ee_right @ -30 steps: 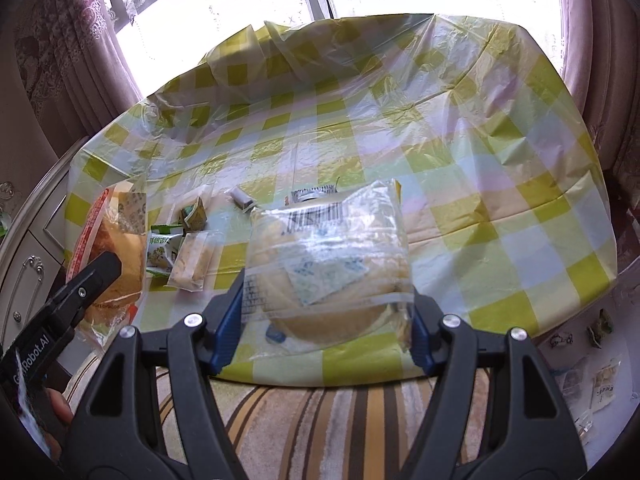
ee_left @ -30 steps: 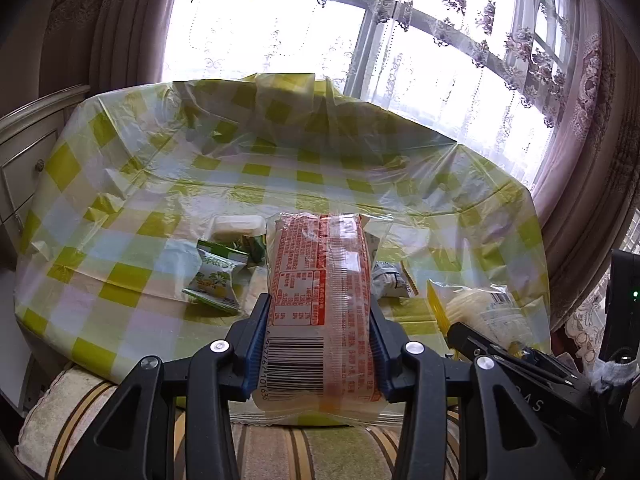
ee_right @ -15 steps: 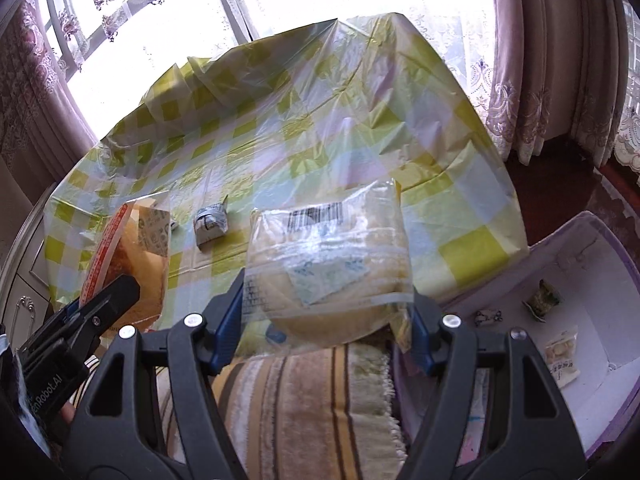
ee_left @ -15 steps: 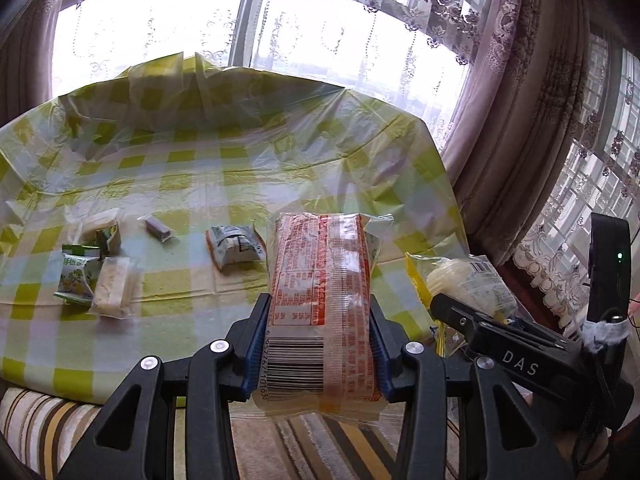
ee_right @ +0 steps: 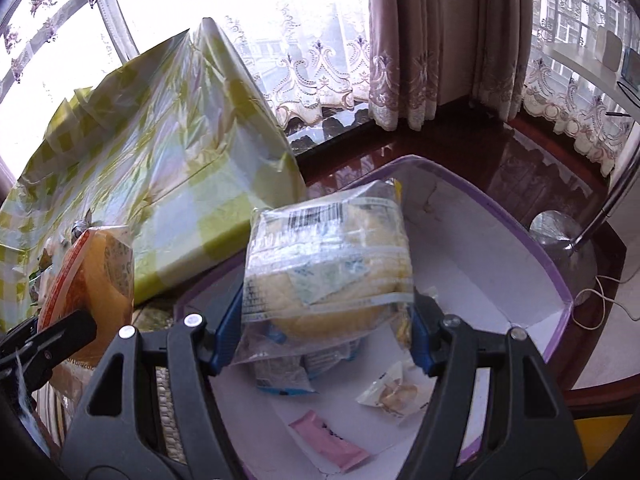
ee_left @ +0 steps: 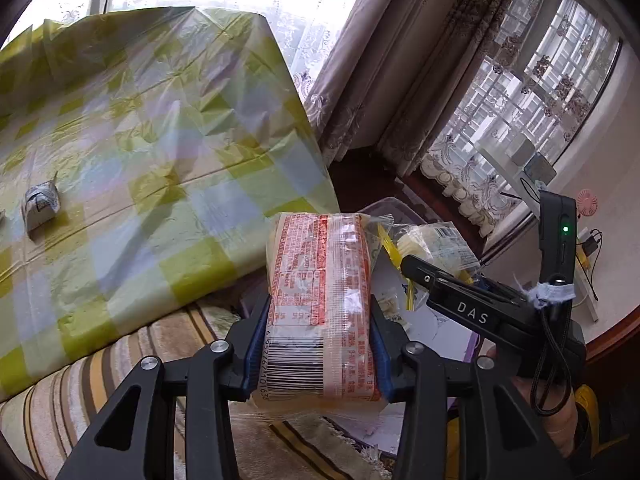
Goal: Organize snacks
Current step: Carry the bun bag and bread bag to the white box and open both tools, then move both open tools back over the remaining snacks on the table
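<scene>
My left gripper (ee_left: pixel 318 336) is shut on an orange-printed snack pack (ee_left: pixel 320 280) with a barcode, held past the table's right edge. My right gripper (ee_right: pixel 320 332) is shut on a clear bag of pale yellow bread (ee_right: pixel 328 264) above a white box with a purple rim (ee_right: pixel 536 256). The box holds a pink bar (ee_right: pixel 328 440), a small clear packet (ee_right: pixel 394 394) and a blue-and-white packet (ee_right: pixel 280 376). The orange pack (ee_right: pixel 88 280) also shows at the left of the right wrist view. The bread bag (ee_left: pixel 432 244) and the right gripper's black body appear in the left wrist view.
The table with a yellow-green checked plastic cover (ee_left: pixel 140 160) lies to the left, with a small grey-wrapped snack (ee_left: pixel 40 204) on it. A striped cushion (ee_left: pixel 120 380) sits below the table edge. Curtains (ee_right: pixel 440 40) and windows stand behind. A dark glossy floor (ee_right: pixel 520 152) surrounds the box.
Both grippers swung right, away from the table, each still holding its pack. The box has come under the right gripper, and most table snacks have left view.
</scene>
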The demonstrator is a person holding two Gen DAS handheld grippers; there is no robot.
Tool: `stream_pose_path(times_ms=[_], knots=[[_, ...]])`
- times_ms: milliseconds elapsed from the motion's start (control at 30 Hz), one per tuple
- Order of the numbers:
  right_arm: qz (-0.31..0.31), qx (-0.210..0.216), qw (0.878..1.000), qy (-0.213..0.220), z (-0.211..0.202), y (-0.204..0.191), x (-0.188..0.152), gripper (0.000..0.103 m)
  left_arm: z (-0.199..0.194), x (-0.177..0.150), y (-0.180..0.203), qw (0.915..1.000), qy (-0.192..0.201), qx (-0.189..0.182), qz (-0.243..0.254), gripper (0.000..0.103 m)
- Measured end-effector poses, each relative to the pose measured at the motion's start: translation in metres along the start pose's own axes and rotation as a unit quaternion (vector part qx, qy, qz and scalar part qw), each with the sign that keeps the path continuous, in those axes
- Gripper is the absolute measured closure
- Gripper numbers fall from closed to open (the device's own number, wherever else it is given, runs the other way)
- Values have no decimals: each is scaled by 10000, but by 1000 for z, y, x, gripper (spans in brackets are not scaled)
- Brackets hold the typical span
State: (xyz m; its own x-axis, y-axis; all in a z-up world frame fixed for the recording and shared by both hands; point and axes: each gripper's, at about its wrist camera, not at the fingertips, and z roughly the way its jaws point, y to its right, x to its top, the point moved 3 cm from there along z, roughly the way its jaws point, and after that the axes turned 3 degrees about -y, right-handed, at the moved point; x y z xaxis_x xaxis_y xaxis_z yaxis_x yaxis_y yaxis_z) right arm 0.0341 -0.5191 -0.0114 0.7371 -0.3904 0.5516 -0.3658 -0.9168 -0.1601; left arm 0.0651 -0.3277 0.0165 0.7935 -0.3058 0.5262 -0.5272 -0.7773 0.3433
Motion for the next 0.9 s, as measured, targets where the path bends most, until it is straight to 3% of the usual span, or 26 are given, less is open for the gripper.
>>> stream_pose_path(times_ms=[167, 500, 900], knots=[[239, -337, 9991, -136, 3, 39, -10, 32, 19, -7, 30, 9985, -366, -235, 333, 58], [589, -776, 9950, -241, 0, 77, -16, 28, 42, -10, 58, 9925, -814, -598, 693, 55], [206, -1044, 9943, 104, -13, 54, 0, 13, 30, -6, 42, 9965, -523, -552, 354, 51]])
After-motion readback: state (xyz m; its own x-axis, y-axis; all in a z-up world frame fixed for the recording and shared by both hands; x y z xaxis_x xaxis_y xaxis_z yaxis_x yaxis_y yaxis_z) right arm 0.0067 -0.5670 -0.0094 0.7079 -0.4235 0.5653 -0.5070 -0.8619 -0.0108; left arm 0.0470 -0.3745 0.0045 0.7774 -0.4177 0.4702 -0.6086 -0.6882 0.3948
